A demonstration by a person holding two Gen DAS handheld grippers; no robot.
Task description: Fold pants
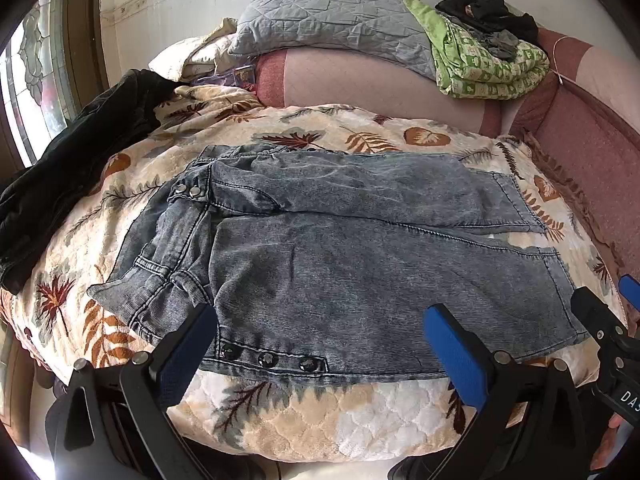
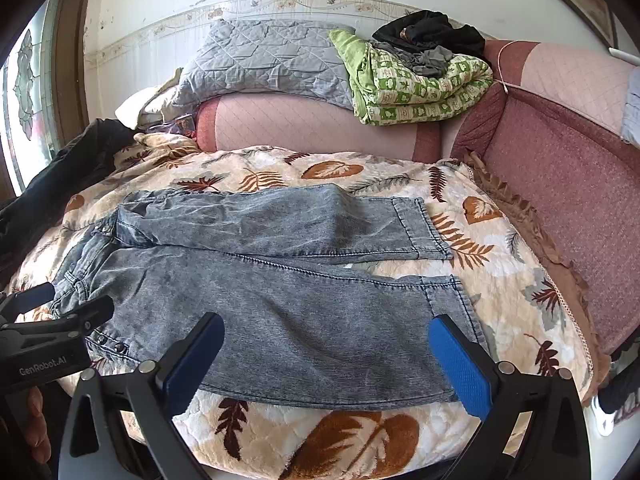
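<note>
Grey washed denim pants [image 1: 340,256] lie flat on a leaf-patterned blanket [image 1: 320,420], waist to the left, both legs stretched to the right. They also show in the right wrist view [image 2: 280,280]. My left gripper [image 1: 320,344] is open and empty, just above the pants' near edge by the snap buttons. My right gripper [image 2: 326,356] is open and empty over the near leg, close to its hem. The right gripper also shows at the right edge of the left wrist view [image 1: 604,312]. The left gripper shows at the left of the right wrist view [image 2: 52,308].
A dark garment [image 1: 72,168] lies at the blanket's left. A grey quilted pillow [image 1: 328,20], a green quilt [image 1: 488,64] and black clothes [image 1: 488,12] sit on the pink sofa back [image 2: 300,128]. A pink sofa arm [image 2: 560,184] rises on the right.
</note>
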